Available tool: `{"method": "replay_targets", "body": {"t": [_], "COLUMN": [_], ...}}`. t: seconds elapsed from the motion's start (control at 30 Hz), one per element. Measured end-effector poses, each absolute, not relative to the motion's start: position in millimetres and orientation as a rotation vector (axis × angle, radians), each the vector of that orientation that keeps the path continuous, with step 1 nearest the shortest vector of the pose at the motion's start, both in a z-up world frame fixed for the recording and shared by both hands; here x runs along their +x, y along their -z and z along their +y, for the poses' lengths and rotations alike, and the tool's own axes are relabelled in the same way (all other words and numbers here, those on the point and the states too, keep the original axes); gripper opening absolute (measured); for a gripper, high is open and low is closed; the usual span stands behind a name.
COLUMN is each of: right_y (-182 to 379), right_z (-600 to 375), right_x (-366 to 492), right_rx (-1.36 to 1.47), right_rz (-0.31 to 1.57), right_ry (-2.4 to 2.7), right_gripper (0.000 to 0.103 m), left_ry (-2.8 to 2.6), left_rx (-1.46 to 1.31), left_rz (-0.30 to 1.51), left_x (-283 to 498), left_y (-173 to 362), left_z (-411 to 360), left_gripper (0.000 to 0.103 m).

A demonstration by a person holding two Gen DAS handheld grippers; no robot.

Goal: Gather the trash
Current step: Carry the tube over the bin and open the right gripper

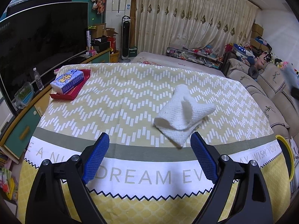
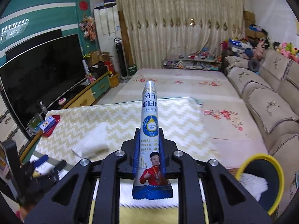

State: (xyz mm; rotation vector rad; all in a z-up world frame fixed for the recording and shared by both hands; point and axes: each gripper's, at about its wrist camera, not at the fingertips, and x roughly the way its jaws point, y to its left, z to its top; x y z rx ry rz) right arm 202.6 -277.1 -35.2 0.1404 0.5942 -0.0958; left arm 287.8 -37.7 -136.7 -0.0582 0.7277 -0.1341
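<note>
Sachet slim, blue-white, pinched upright by right fingers, left fingers spread.

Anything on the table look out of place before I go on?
Yes: a crumpled white paper towel lies loose mid-table on the patterned tablecloth, just ahead of the open left gripper. The tissue pack sits tidily on its red tray. The right gripper is clamped on a sachet.

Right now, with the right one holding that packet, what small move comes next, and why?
Probably swing the right hand-held gripper right and down over the yellow-rimmed bin. It is shut on the stick packet, and the bin sits low right with a white tissue already inside.
</note>
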Motion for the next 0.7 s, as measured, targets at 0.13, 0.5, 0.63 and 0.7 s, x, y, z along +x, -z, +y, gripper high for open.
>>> {"method": "replay_targets", "body": {"t": [0.13, 0.5, 0.63, 0.7], "right_y": [39.1, 103.3, 132.3, 143.5], "right_z": [-326.1, -456.0, -480.5, -485.8], "right_x": [167.5, 117.8, 118.6, 121.9], "right_rx": [0.171, 0.267, 0.3, 0.304], "right_rz": [0.591, 0.685, 0.734, 0.754], "right_ry": [0.191, 0.446, 0.475, 0.486], "right_gripper": [0.017, 0.017, 0.017, 0.017], "left_ry": [0.135, 0.146, 0.15, 0.152], "left_rx": [-0.041, 0.004, 0.011, 0.008], "left_rz": [0.721, 0.71, 0.713, 0.719], "left_x": [285.4, 283.3, 283.7, 285.0], "left_y": [134.6, 132.4, 132.7, 133.4], "left_z": [-41.1, -49.2, -50.0, -48.8], "left_gripper": [0.088, 0.089, 0.089, 0.089]}}
